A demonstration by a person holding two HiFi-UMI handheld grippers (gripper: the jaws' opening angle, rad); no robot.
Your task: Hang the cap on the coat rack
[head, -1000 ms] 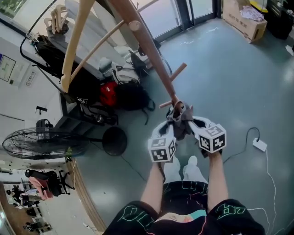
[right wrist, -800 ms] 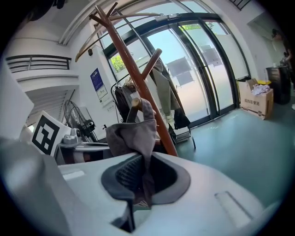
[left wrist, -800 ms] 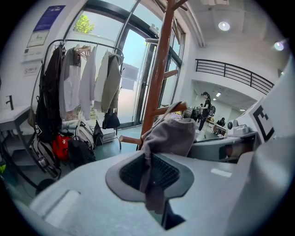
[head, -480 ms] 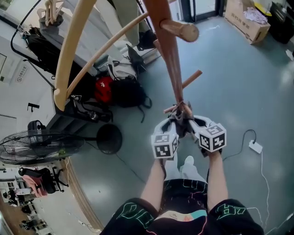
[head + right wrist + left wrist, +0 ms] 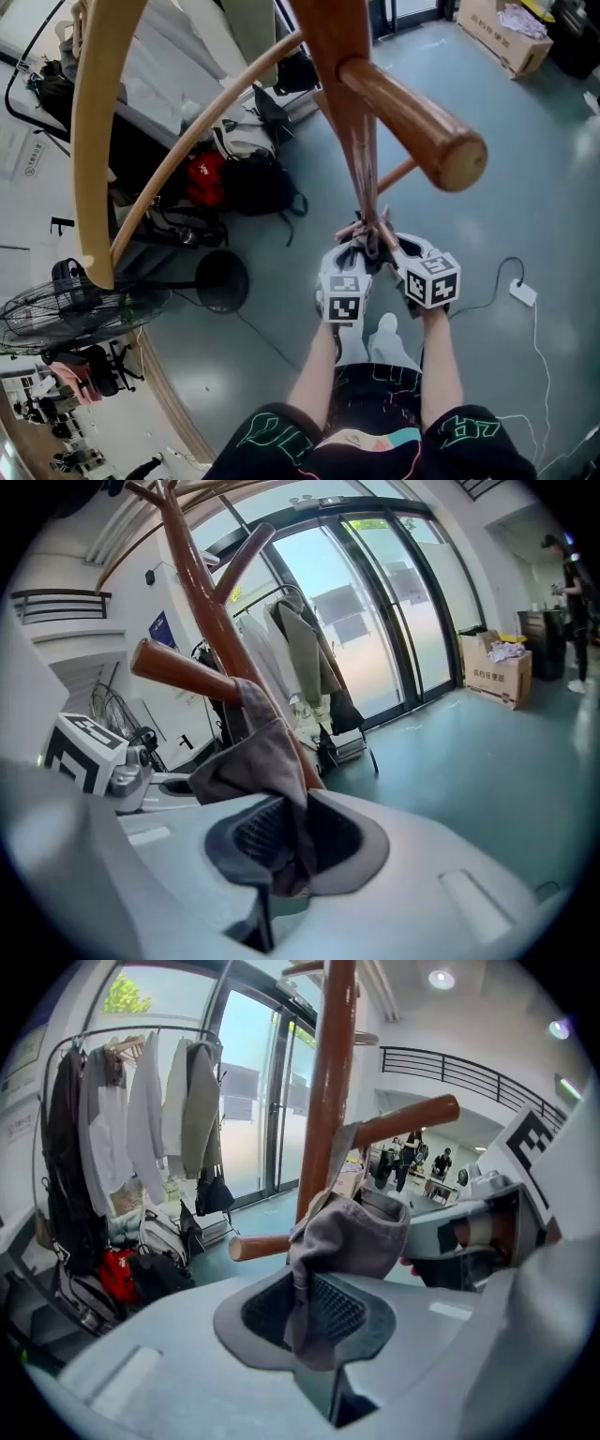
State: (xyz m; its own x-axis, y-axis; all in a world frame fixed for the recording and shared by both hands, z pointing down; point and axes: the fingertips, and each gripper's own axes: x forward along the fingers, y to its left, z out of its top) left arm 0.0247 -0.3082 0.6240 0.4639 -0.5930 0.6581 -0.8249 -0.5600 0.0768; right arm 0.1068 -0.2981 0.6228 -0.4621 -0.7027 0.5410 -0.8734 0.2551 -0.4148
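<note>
I have my left gripper and right gripper each pinching the grey fabric cap, jaws opening, against the brown wooden coat rack.

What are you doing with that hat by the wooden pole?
A person holds a gray cap against the wooden coat rack, near a peg, using the left tongs and the right tongs. Cap cloth sits between both, and both are opening now, so the cap looks about to be left hanging.
</note>
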